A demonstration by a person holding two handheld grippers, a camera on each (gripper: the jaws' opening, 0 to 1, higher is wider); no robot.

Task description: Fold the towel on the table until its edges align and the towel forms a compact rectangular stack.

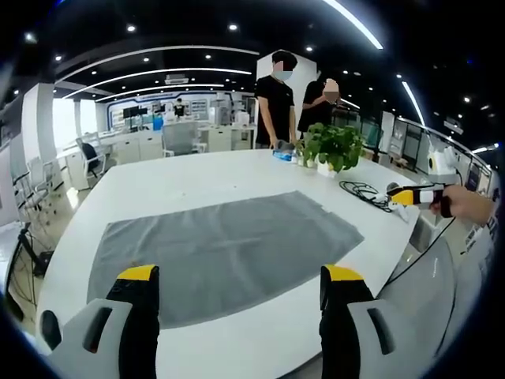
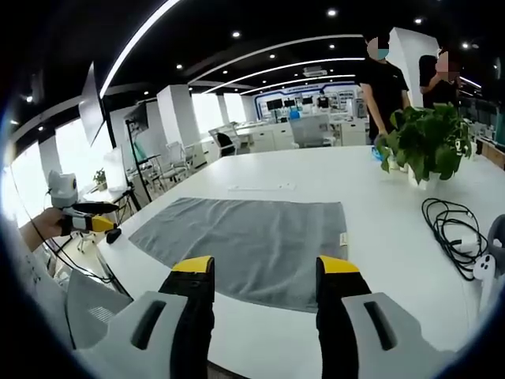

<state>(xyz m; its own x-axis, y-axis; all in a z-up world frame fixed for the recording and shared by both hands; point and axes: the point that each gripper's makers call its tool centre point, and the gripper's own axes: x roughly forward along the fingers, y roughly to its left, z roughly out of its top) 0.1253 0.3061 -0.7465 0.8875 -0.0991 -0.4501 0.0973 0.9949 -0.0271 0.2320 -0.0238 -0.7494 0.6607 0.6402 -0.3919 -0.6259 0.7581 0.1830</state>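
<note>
**Two claw cameras, opposite sides of one tabletop**

Left gripper view: from the near edge, low, facing across the tabletop (image 1: 237,170). Right gripper view: from another edge, equally near. Shared: grey towel (image 1: 221,249) (image 2: 252,241), potted plant (image 1: 335,146) (image 2: 430,142), black cable (image 1: 363,192) (image 2: 450,229).

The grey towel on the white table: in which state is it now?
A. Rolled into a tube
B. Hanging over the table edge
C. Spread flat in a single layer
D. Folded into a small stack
C: the grey towel lies spread flat and unfolded on the white table, with no fold started and neither tongs touching it.
</note>
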